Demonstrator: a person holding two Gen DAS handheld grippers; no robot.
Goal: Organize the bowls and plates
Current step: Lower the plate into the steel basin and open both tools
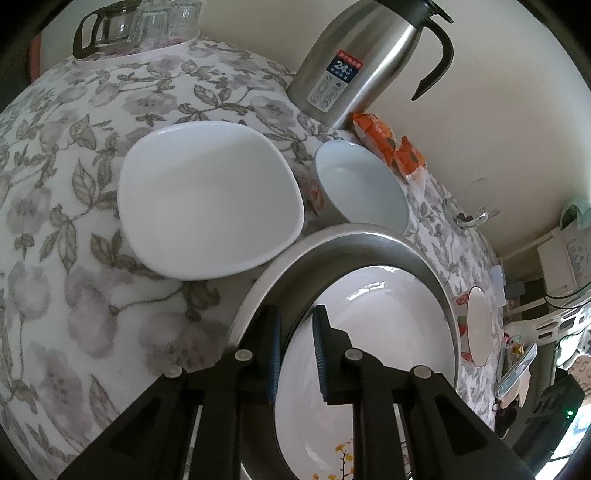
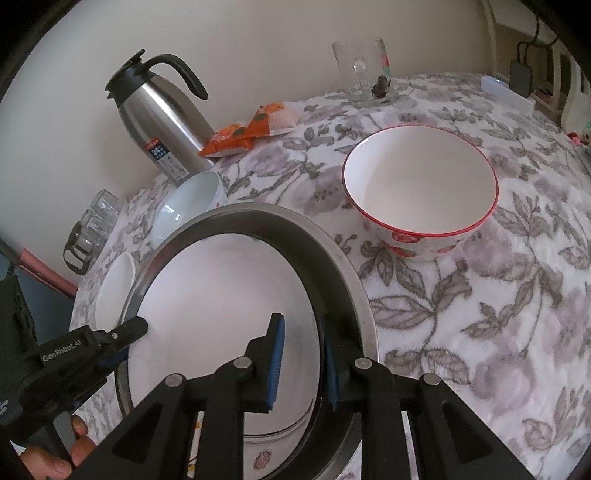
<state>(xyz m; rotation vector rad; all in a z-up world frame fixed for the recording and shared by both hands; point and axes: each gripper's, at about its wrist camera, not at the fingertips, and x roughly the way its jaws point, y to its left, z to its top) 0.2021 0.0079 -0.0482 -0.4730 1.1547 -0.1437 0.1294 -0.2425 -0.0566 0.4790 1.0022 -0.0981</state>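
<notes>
A white plate (image 1: pixel 369 332) (image 2: pixel 221 295) with a small flower print lies inside a round steel basin (image 1: pixel 351 230) (image 2: pixel 347 266) on the flowered tablecloth. My left gripper (image 1: pixel 295 332) (image 2: pixel 125 343) is shut on the basin's left rim, one finger outside and one over the plate. My right gripper (image 2: pixel 303 354) straddles the plate's right edge inside the basin, and a gap shows beside the pads, so it is open. A squarish white dish (image 1: pixel 210 199) and a white bowl (image 1: pixel 362 184) stand beyond the basin. A red-rimmed strawberry bowl (image 2: pixel 421 184) stands to its right.
A steel thermos jug (image 1: pixel 369 55) (image 2: pixel 159 114) stands by the wall, with orange snack packets (image 2: pixel 251 129) beside it. A glass mug (image 2: pixel 365 74) is at the back right. A glass carafe and tumblers (image 1: pixel 110 29) sit at the far left. A hand (image 2: pixel 55 454) holds the left gripper.
</notes>
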